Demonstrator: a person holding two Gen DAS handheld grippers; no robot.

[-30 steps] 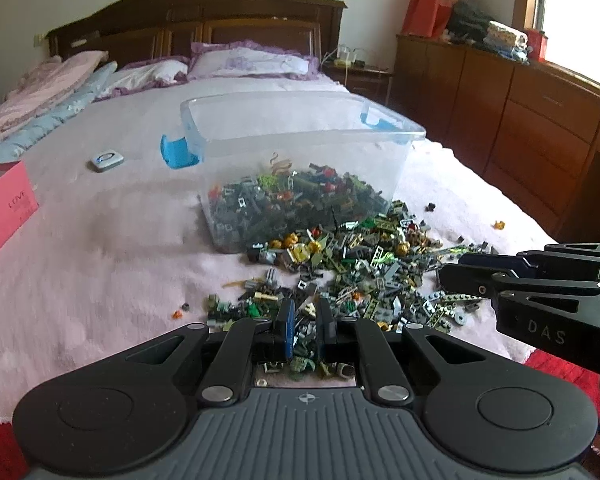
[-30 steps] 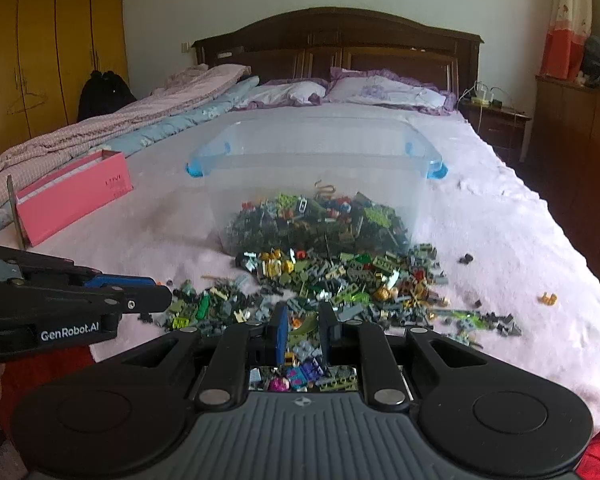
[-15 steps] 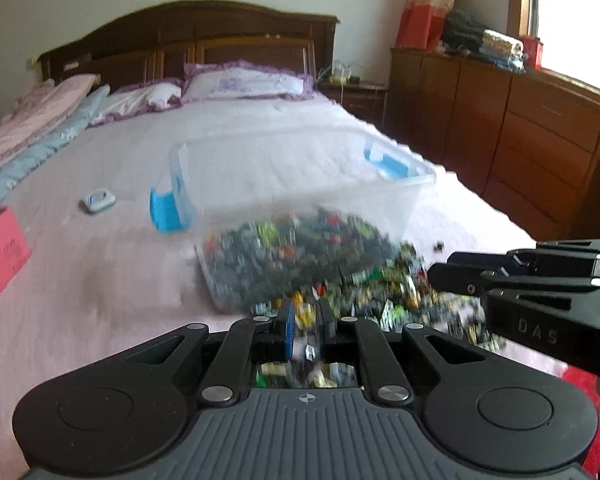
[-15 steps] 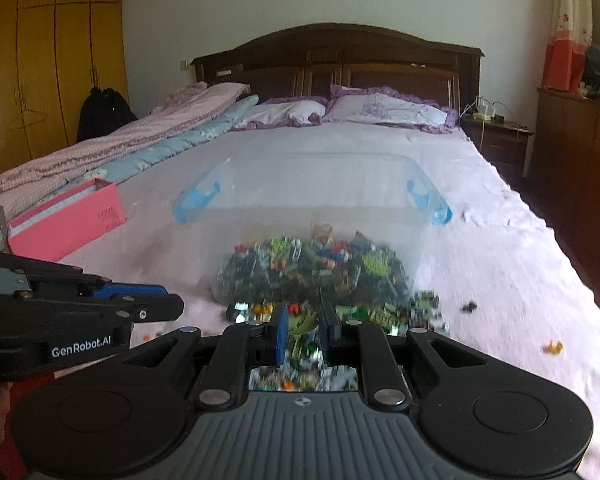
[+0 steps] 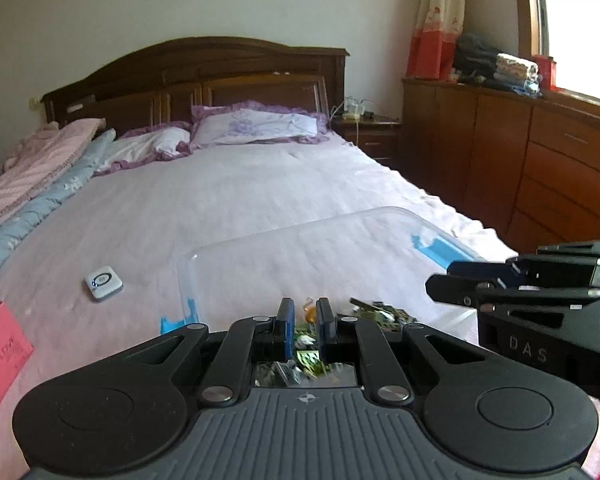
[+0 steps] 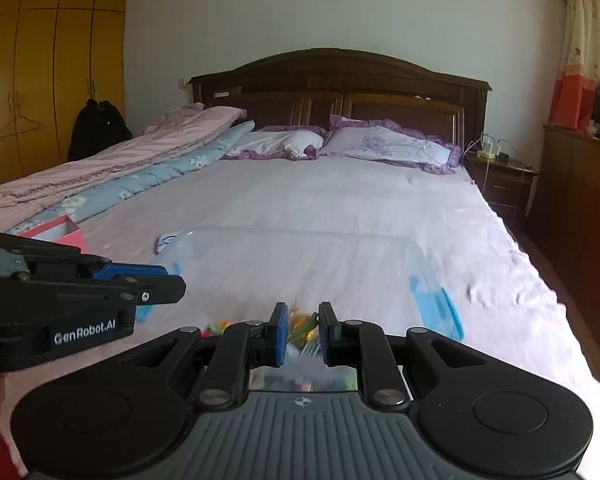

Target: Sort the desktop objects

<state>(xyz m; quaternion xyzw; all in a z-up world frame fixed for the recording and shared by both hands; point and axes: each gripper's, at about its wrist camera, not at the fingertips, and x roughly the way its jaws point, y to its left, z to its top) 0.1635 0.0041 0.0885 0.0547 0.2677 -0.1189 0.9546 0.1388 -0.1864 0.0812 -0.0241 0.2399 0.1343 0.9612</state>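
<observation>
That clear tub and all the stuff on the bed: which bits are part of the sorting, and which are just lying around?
Part of the job:
clear tub
small bricks
left gripper
right gripper

Just lying about:
pink box
small white device
pillows
folded quilts

I've carried both grippers forward and up: the clear bin [image 5: 320, 248] has slid down to 6 o'clock, and the brick pile [image 5: 364, 310] now mostly hides behind my fingers.
</observation>
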